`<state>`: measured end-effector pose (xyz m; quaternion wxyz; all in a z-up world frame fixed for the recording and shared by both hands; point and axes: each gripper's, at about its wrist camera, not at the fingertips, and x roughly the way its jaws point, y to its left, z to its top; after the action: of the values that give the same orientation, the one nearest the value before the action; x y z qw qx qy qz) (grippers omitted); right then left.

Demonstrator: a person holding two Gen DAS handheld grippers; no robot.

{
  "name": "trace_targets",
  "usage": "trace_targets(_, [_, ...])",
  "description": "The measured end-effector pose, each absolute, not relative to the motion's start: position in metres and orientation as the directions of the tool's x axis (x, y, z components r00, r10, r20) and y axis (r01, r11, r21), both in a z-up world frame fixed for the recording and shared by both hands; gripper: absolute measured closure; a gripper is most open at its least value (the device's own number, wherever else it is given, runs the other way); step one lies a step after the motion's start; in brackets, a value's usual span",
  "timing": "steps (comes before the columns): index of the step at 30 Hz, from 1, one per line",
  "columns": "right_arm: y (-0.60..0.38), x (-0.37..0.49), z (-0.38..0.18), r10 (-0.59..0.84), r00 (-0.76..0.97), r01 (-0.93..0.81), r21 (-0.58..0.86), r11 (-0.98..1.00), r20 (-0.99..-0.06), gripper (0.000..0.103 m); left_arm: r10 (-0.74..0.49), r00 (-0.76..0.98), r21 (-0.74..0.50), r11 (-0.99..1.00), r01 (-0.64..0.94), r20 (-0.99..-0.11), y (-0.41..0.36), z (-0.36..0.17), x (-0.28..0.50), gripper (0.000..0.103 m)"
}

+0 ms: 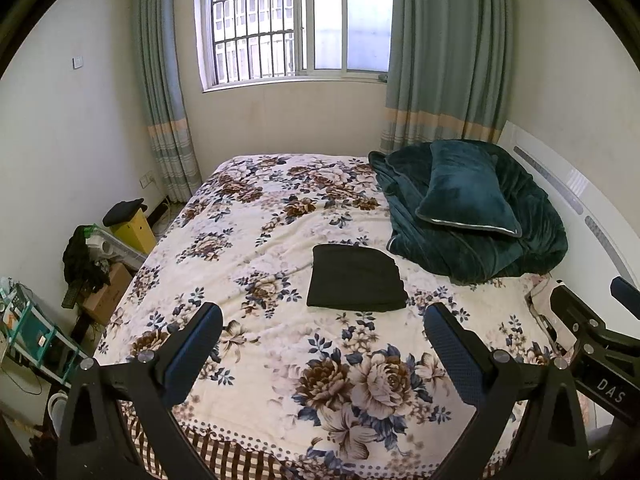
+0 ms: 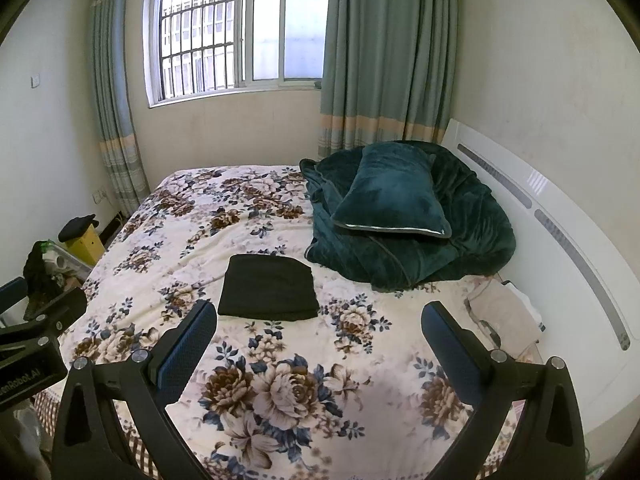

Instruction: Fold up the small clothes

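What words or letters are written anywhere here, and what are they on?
"DAS": white letters on the body of the right gripper, seen from the left camera.
"enRobot.AI": white letters on the body of the left gripper, seen from the right camera; the start is cut off.
Boxes on the shelf beside the bed: print too small to read.

One bed [image 1: 248, 248] here, with one folded black garment [image 1: 354, 278] on it, one teal pillow [image 1: 468, 190] atop one teal blanket [image 1: 520, 240], two curtains, one window [image 1: 296, 20], one yellow box [image 1: 134, 230], and two claws, both gaping wide.
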<state>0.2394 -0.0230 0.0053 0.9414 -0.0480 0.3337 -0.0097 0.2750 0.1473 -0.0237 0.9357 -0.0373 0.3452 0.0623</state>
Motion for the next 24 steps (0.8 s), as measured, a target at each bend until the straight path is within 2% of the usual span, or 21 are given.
trace_targets(24, [-0.0161,0.2351,0.0034,-0.051,0.777,-0.01,-0.094,0.995,-0.627,0.0,0.1,0.753,-0.02,0.989,-0.148,-0.651,0.1442,-0.0233,0.2719,0.0])
